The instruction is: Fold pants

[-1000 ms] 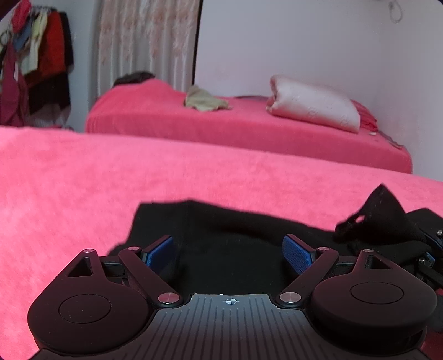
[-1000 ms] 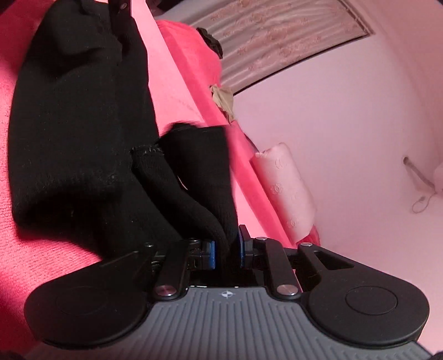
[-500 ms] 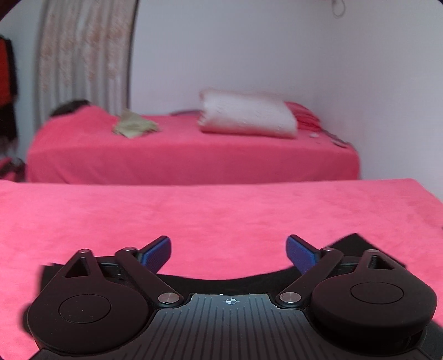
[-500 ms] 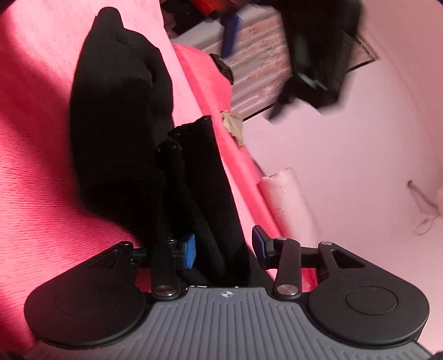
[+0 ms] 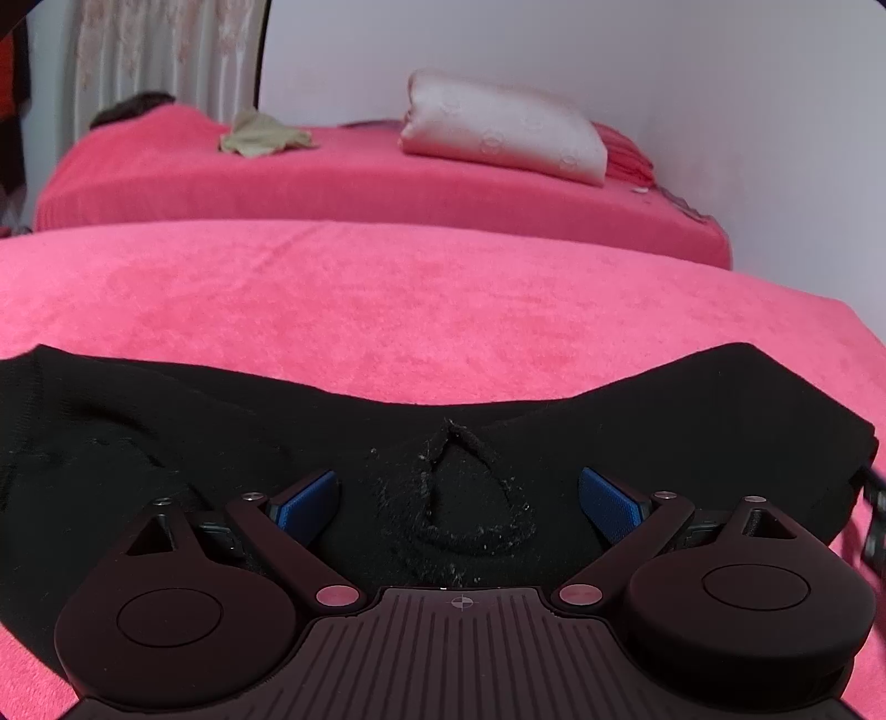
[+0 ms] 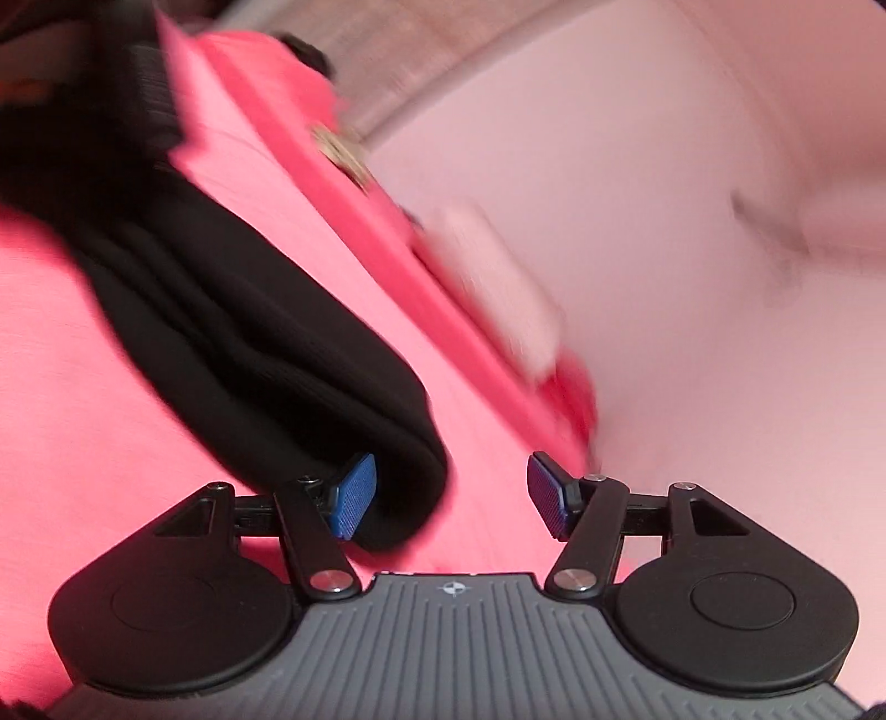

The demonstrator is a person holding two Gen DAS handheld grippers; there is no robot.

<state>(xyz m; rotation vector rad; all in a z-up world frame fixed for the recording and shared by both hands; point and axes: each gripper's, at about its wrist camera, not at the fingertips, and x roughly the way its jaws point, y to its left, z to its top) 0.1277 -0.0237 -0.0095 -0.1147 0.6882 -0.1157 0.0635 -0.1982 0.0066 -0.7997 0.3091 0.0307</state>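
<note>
The black pants (image 5: 221,432) lie folded across the pink bed cover (image 5: 387,299), stretching from left to right in the left wrist view. A fuzzy seam opening (image 5: 465,498) sits on top between my fingers. My left gripper (image 5: 458,501) is open just above the pants and holds nothing. In the right wrist view the pants (image 6: 249,332) lie as a thick folded bundle whose rounded end reaches my left fingertip (image 6: 354,493). My right gripper (image 6: 451,495) is open and empty. This view is motion-blurred.
A second pink bed (image 5: 332,171) stands behind, with a white pillow (image 5: 504,133), a beige cloth (image 5: 260,135) and a dark item (image 5: 133,105) at its far end. Curtains (image 5: 166,50) and a white wall close the back.
My right gripper opened fully and let go of the pants fabric, which now lies folded on the bed. My left gripper moved back down over the pants, still open.
</note>
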